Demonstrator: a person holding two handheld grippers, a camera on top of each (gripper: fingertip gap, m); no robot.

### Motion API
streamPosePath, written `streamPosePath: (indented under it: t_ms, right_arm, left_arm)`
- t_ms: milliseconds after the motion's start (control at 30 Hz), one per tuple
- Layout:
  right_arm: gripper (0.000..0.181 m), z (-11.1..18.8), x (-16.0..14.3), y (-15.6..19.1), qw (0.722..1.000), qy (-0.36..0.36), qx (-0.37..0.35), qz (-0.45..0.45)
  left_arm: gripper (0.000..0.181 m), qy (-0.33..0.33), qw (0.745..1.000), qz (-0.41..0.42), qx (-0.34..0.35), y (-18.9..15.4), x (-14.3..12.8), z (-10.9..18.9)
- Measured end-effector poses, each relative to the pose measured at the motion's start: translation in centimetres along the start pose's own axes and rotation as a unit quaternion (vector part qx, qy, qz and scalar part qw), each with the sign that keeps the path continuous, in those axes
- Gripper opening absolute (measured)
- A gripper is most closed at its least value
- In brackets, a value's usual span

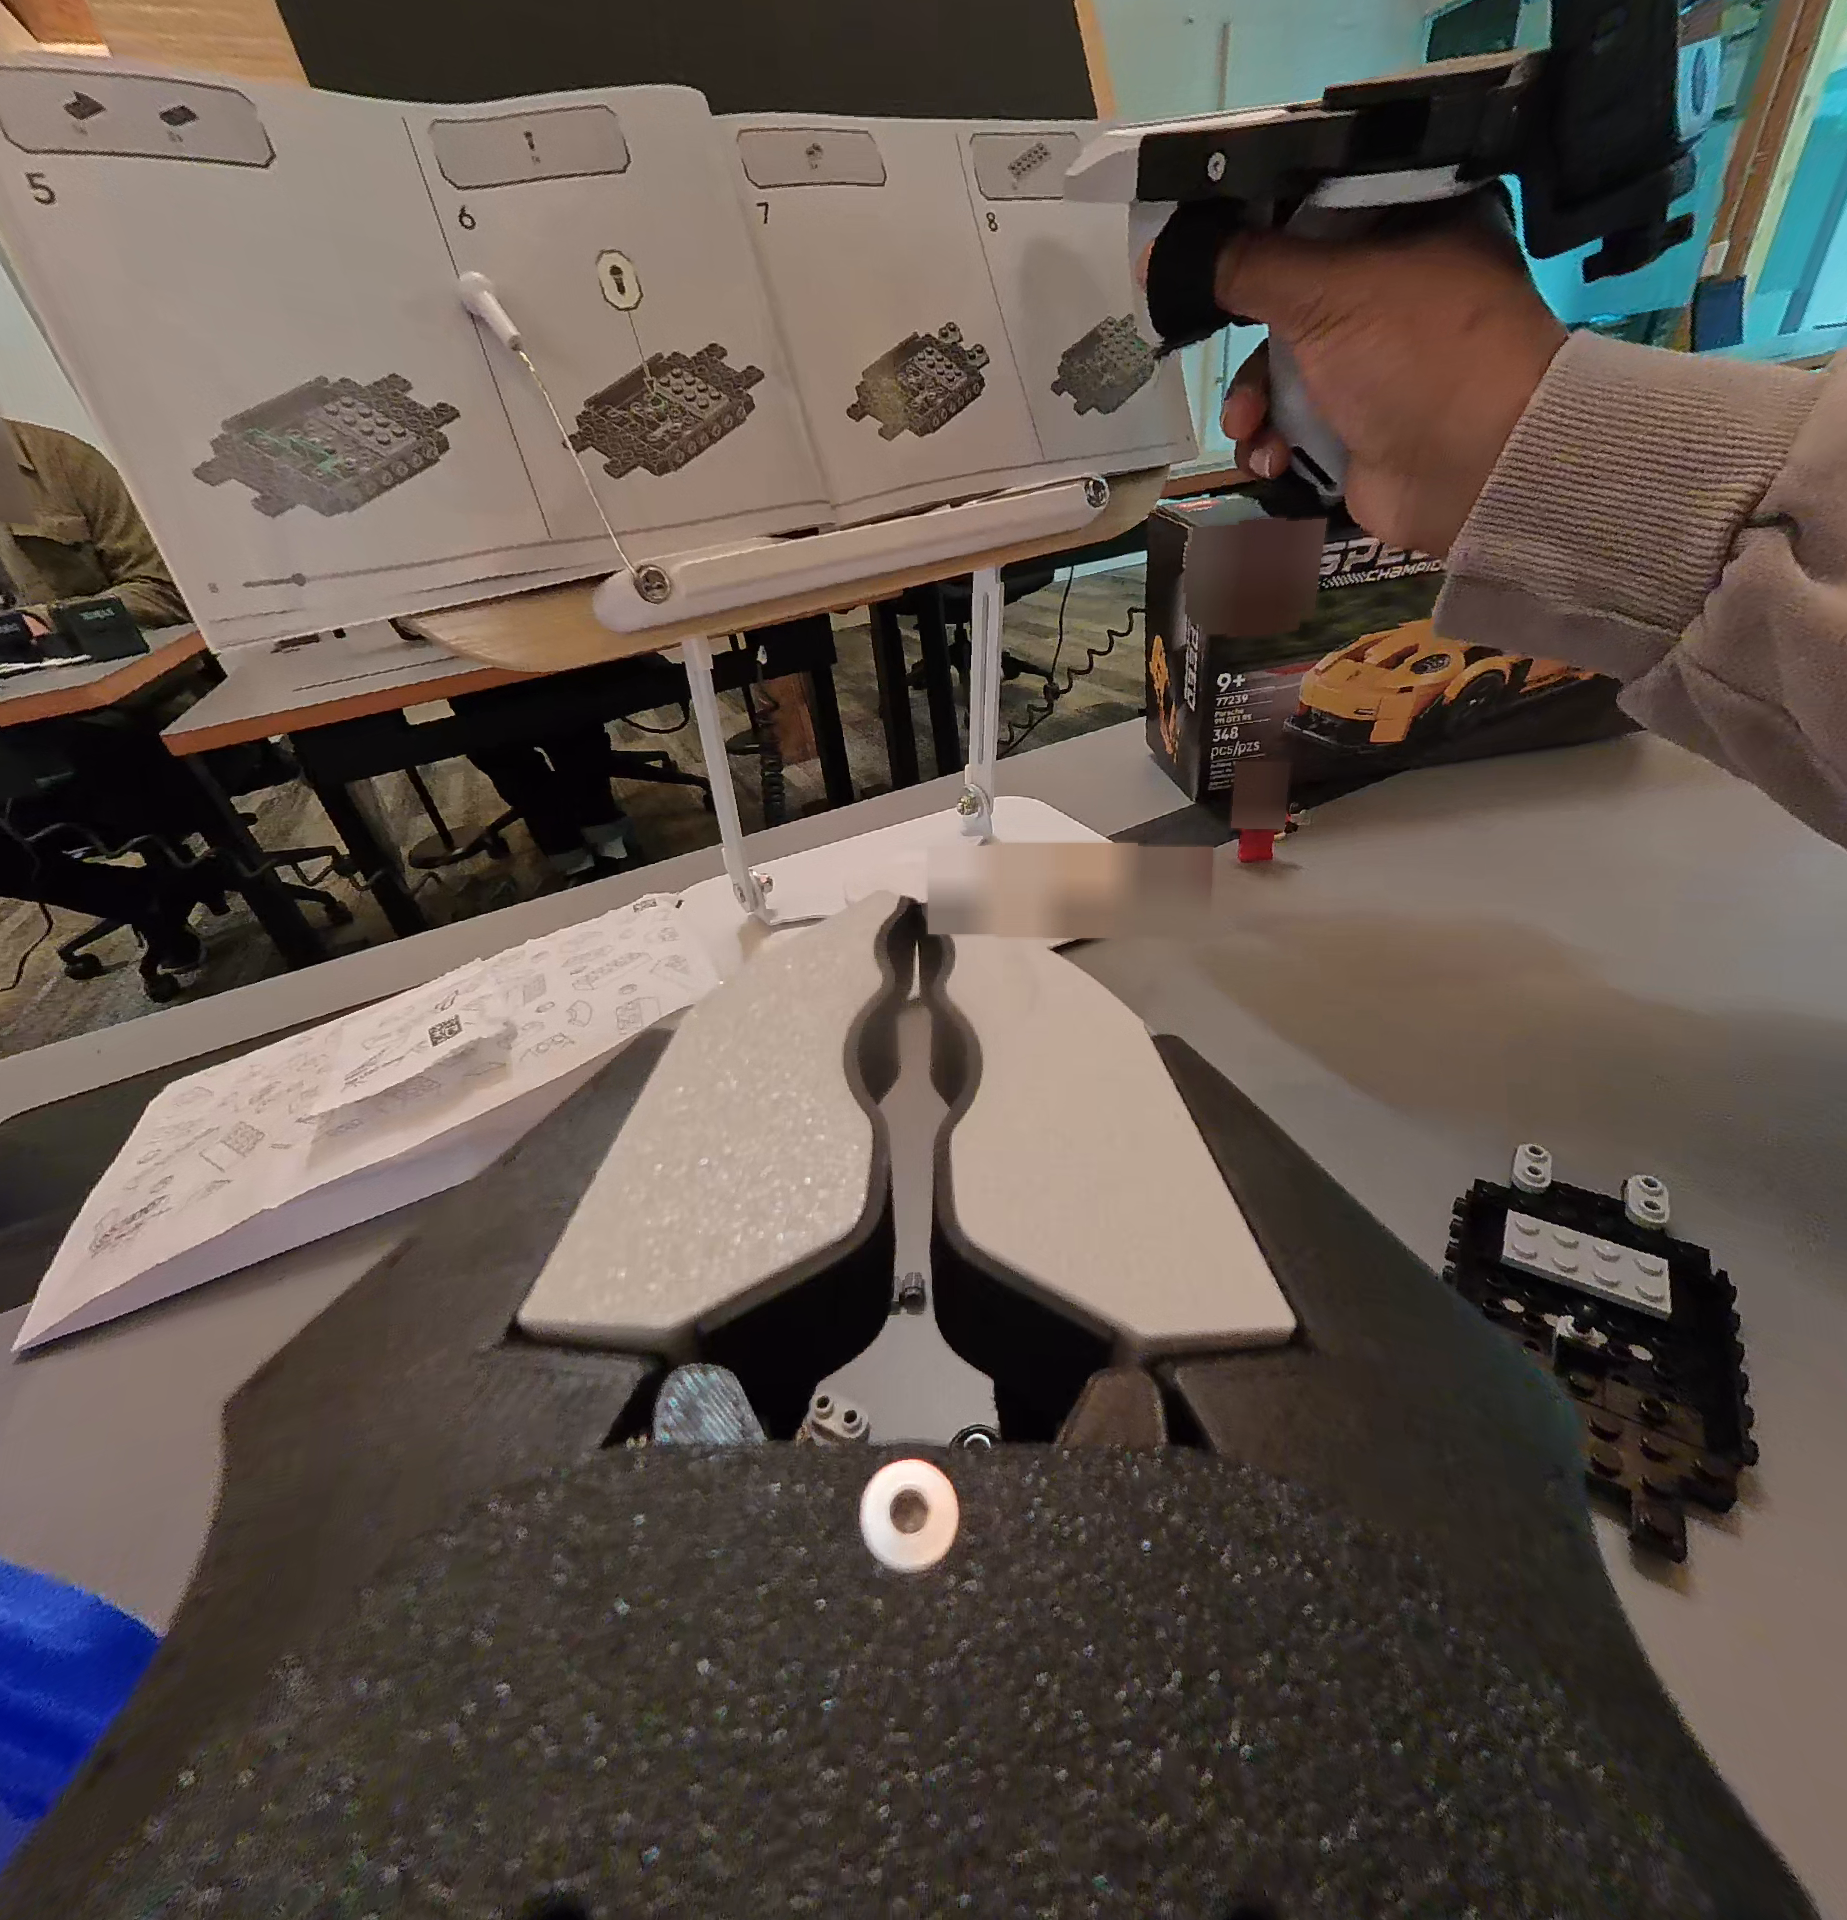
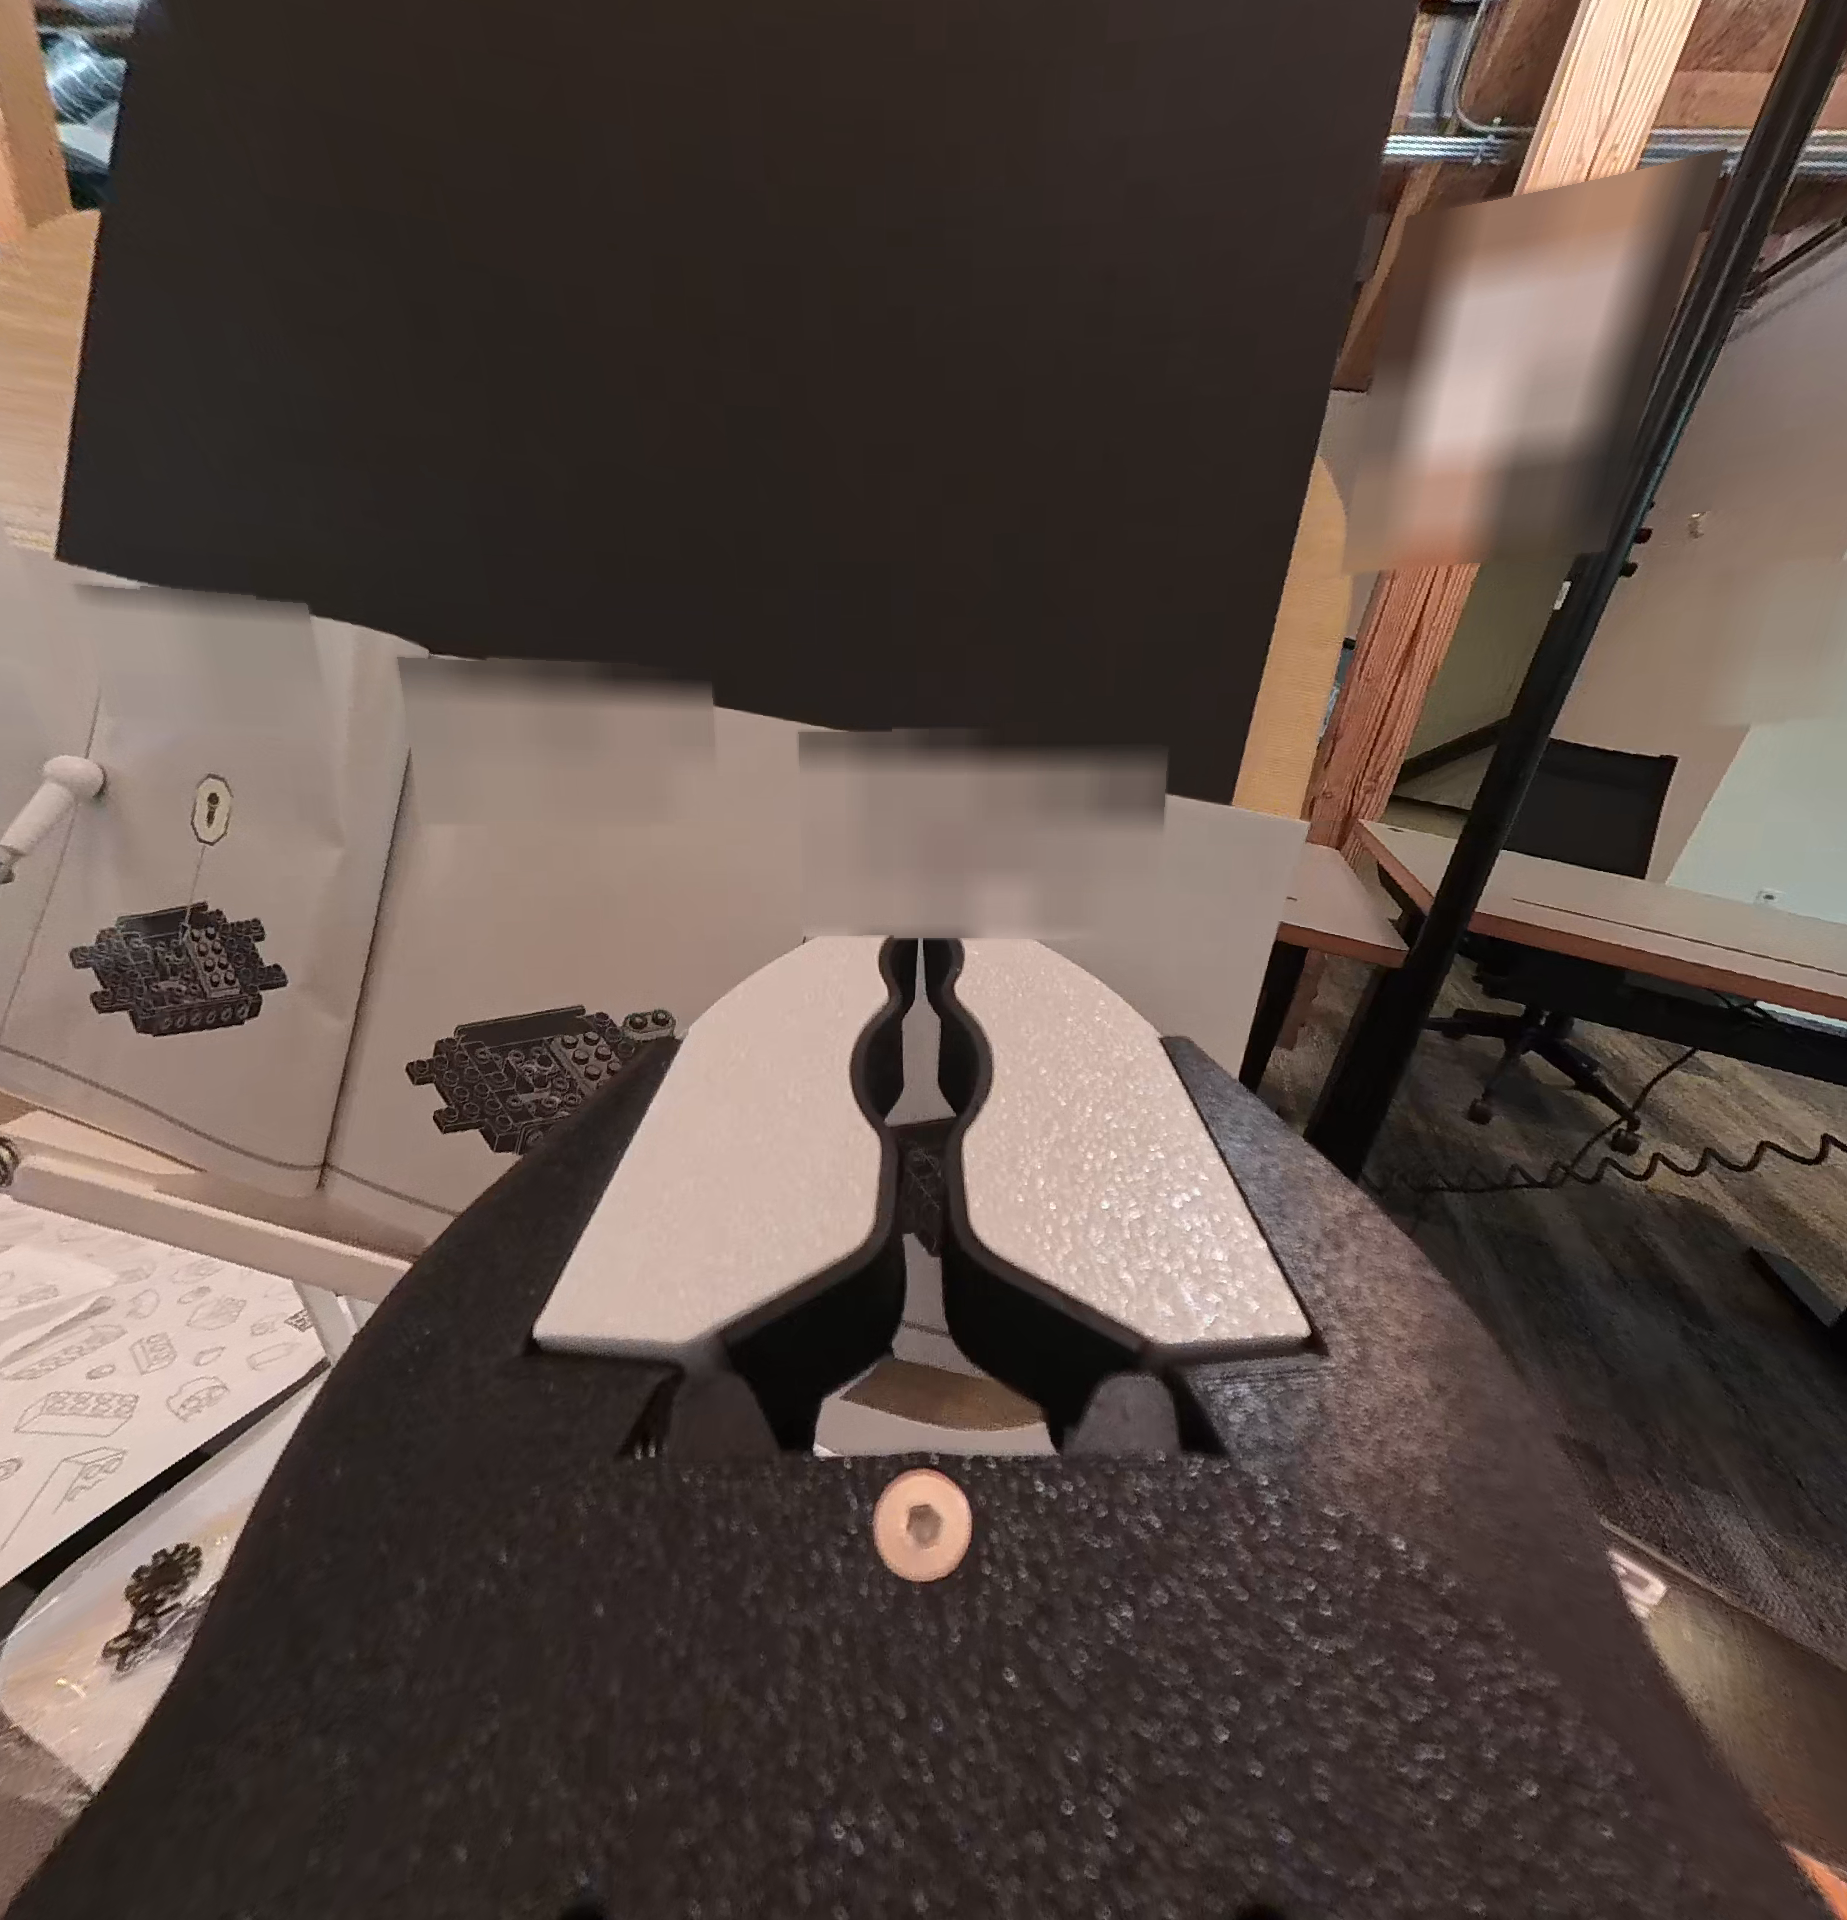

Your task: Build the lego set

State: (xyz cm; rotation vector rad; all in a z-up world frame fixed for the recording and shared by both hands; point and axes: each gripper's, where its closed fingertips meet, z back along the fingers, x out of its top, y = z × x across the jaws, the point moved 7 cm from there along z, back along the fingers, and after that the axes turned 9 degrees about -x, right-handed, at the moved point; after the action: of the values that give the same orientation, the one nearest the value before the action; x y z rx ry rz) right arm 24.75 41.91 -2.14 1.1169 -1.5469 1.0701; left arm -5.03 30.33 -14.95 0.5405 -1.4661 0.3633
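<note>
Left tool point(image 1: 917, 920) closed (empty); black lego chassis point(image 1: 1605, 1340) just right.

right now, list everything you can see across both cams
lego chassis: one, black with grey plates, table right of left gripper
instruction booklet: one, white, open on stand
book stand: one, white, table centre
paper bag: one, white printed, flat at left
lego box: one, black with orange car, far right
red piece: one, before box
table: grey
left gripper: shut, low over table
right gripper: shut, raised
hand: holding right gripper
</note>
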Motion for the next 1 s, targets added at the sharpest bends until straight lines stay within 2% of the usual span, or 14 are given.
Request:
streamPosePath:
  t_ms: [467,1000]
  right_arm:
    - [0.003,0.39,-0.39,0.69,1.000,0.005,0.016,0.006]
    - [0.004,0.35,0.46,-0.06,1.000,-0.007,0.015,0.014]
  left_arm:
    - [0.000,0.004,1.000,0.004,-0.007,-0.03,-0.22,-0.04]
    - [0.000,0.010,1.000,0.007,-0.014,-0.14,-0.45,-0.16]
